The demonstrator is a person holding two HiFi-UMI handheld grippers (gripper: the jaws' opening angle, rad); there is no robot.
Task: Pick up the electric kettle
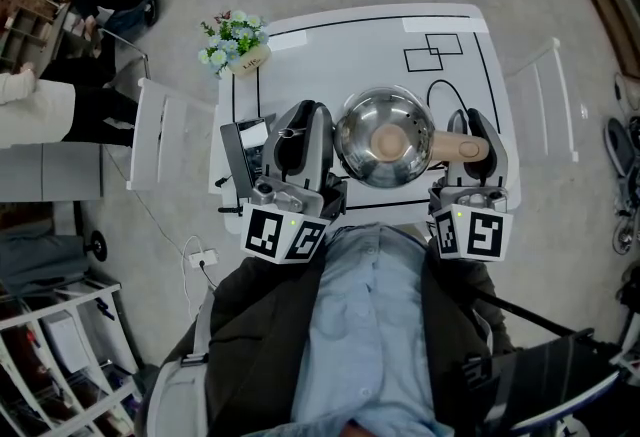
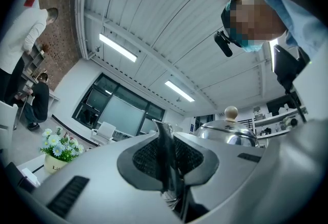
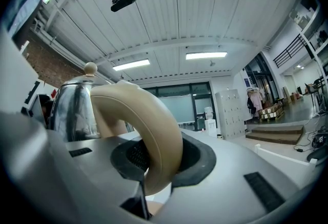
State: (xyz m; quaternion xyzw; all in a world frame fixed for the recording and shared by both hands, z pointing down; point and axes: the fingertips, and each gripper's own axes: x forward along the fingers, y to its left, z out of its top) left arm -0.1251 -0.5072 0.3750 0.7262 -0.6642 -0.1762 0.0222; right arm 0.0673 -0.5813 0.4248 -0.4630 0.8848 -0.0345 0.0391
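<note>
Left hand-held gripper [image 1: 314, 113] on kettle [image 1: 366, 121] spout [image 2: 165, 152]; flower pot [image 1: 236, 45], cable [image 1: 442, 82] beyond

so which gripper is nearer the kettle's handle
Right gripper: its fingers clamp the beige handle. The left gripper is on the kettle's far side, pinching the spout.
</note>
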